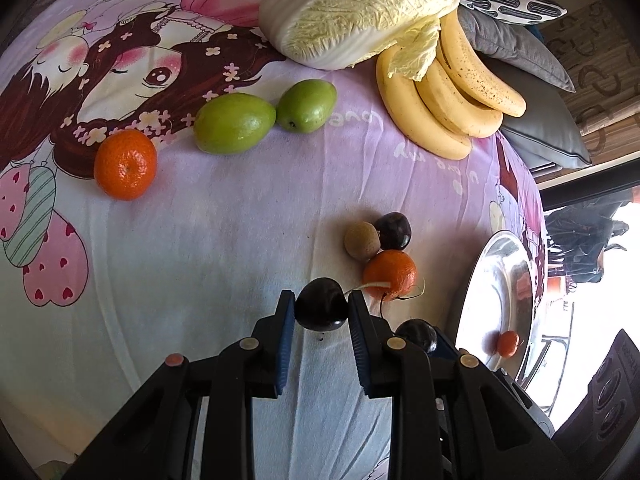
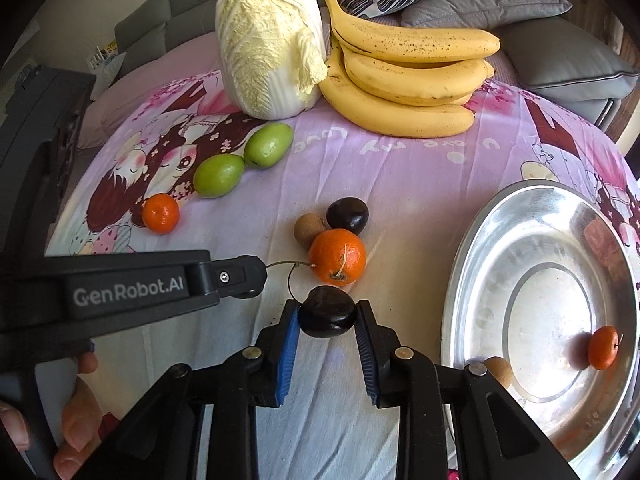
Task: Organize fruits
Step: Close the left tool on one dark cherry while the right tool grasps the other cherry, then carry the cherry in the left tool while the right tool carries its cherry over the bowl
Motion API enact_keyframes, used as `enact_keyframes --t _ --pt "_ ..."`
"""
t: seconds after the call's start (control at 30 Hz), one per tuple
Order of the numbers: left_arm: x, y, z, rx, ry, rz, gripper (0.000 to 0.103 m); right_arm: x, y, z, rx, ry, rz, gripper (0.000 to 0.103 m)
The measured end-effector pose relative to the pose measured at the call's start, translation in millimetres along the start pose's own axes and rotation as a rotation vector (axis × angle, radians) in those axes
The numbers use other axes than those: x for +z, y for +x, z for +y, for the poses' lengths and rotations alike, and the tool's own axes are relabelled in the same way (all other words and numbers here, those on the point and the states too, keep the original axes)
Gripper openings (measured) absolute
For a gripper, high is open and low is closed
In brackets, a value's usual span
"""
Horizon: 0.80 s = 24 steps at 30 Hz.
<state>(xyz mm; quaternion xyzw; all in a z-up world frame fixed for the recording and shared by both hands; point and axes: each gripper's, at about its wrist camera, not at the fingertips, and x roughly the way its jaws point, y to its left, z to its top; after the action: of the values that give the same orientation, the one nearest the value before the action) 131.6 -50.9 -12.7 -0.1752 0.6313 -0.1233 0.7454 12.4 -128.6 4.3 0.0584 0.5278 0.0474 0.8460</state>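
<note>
1. The step in hand looks like picking up small fruits to put in the silver plate (image 2: 472, 240) on the right.
2. The left claw (image 1: 321, 309) is pinching a dark cherry (image 1: 321, 309), near the middle of the bed sheet (image 1: 208, 248).
3. The right claw (image 2: 327, 316) is pinching another dark cherry (image 2: 327, 312), close to the plate's left rim.
4. The plate already has a small orange (image 2: 603, 347) and a brown round fruit (image 2: 500, 370) in it.
5. An orange (image 2: 337, 256), a brown fruit (image 2: 309, 229) and a dark fruit (image 2: 347, 215) touch in a little pile just beyond the claws.
6. Two green fruits (image 2: 244, 160), another orange (image 2: 160, 213), the bananas (image 2: 408, 76) and a cabbage (image 2: 268, 44) lie farther away.
7. Next, the right claw likely needs to carry its cherry right, over the rim, then spread to drop it gently.
</note>
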Motion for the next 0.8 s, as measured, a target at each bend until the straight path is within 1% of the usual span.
enact_keyframes --t 0.3,0.57,0.7,0.8 --pt "-2.3 -13.2 0.1 -0.003 -0.001 -0.043 0.028 -0.5 -15.7 -3.3 0.024 0.013 -0.043 0.030" --pt "-4.4 -14.8 -5.0 0.005 0.016 -0.048 0.028 -0.6 -14.4 -10.9 0.019 0.031 -0.036 0.030" --pt "-4.6 -14.7 -12.2 0.020 0.036 -0.052 0.028 0.4 -17.8 -18.0 0.006 0.048 -0.046 0.030" --pt "-5.4 -15.1 -17.3 0.032 0.052 -0.055 0.028 0.2 -17.9 -25.5 -0.022 0.066 -0.046 0.030"
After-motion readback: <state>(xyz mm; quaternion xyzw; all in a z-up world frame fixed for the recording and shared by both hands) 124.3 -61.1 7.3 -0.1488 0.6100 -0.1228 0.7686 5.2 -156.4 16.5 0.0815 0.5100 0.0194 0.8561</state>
